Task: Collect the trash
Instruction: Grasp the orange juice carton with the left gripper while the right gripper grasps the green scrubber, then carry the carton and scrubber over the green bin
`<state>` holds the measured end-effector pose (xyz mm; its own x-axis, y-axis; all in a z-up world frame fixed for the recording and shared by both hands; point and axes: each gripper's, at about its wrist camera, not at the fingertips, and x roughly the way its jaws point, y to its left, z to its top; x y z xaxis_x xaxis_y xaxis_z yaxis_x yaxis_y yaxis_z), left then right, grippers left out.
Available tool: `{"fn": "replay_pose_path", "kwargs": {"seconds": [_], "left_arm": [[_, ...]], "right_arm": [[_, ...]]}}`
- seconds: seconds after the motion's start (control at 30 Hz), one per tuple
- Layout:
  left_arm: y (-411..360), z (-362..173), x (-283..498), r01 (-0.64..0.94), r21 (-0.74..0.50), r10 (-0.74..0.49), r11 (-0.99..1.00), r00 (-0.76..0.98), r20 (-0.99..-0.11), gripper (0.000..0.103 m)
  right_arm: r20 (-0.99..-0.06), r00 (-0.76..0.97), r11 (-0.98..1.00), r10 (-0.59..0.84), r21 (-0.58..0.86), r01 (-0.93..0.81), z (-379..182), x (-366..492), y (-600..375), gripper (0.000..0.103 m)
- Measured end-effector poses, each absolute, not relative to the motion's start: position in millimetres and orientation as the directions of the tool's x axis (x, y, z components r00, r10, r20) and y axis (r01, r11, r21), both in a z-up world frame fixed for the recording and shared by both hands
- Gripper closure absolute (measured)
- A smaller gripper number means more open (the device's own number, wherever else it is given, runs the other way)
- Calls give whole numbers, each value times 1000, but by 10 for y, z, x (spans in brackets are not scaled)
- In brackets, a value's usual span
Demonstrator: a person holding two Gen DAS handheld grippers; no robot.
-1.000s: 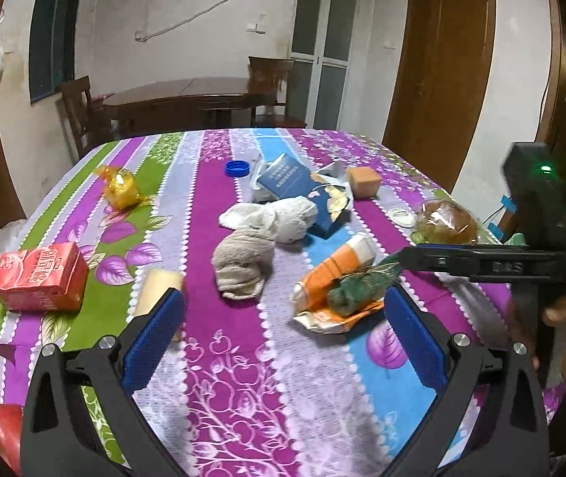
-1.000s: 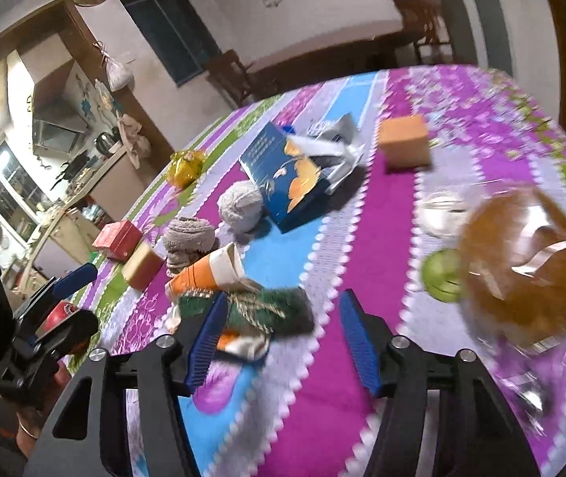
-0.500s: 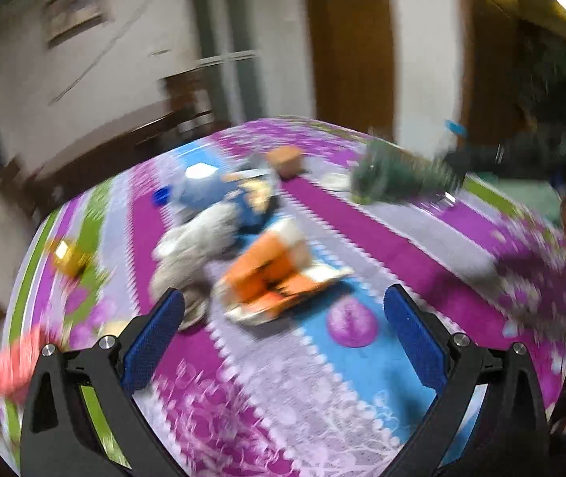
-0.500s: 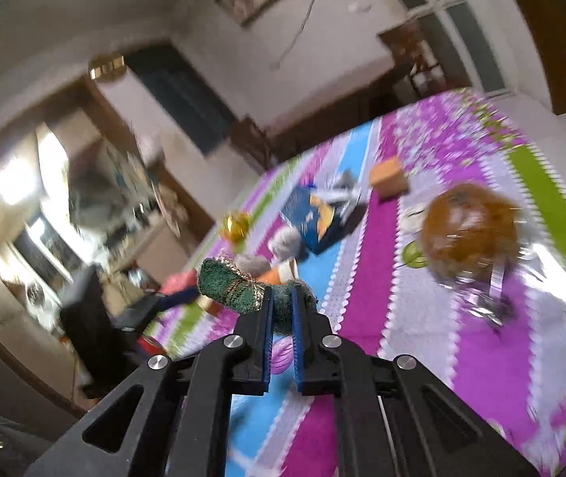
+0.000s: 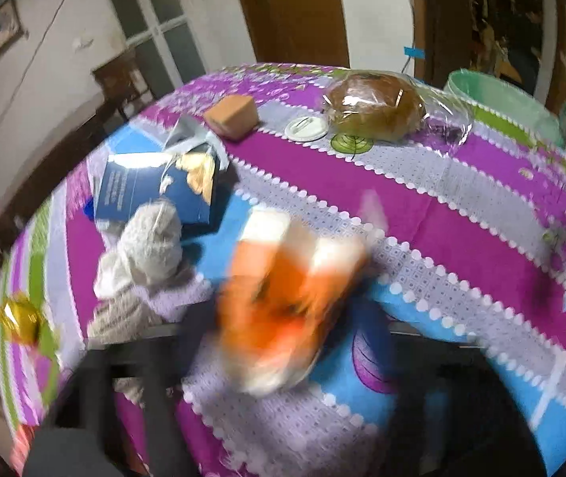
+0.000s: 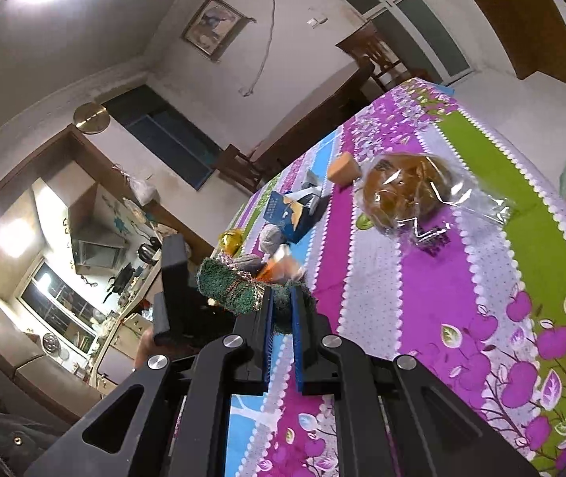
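Green scourer (image 6: pixel 239 292) pinched in right tool (image 6: pixel 281 310), above tablecloth (image 6: pixel 422 298).

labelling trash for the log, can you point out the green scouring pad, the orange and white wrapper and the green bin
green scouring pad (image 6: pixel 227 288): right wrist view, on its rolled end left of the jaws.
orange and white wrapper (image 5: pixel 283 298): left wrist view, on its blurred orange middle.
green bin (image 5: pixel 497 93): left wrist view, on its inner wall.

We found open worktop (image 6: pixel 422 298) along the near purple stripes. The bagged bread (image 6: pixel 406 194), brown block (image 6: pixel 344 169) and blue packet (image 6: pixel 288 214) obstructed the far side.
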<state>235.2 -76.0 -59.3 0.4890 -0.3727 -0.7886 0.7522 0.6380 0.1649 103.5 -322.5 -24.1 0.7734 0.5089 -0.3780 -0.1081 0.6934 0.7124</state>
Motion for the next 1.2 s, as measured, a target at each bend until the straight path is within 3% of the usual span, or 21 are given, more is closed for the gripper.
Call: {"fn": "replay_pose_path", "kwargs": {"seconds": [0.23,0.5,0.63,1.2], "left_arm": [[-600,-509,2143,666,114,-379,738,547,-746,65],[-683,-164,1731,463,215,-236,860,733,-639,64],[-781,-125,1613,374,273,-159,886,799,-579,64],[-1059,4,1608,327,295,-132,898,839,-528,64]], "right_arm": [[-440,798,786,413,614,-68,-217,1022,-3086,93],[-523,828,920,204,392,21,-135,1062,-2825,94],[-530,833,937,159,347,42,-128,1046,-2774,94],[-516,854,958,74,274,83,-18,848,-2743,94]]}}
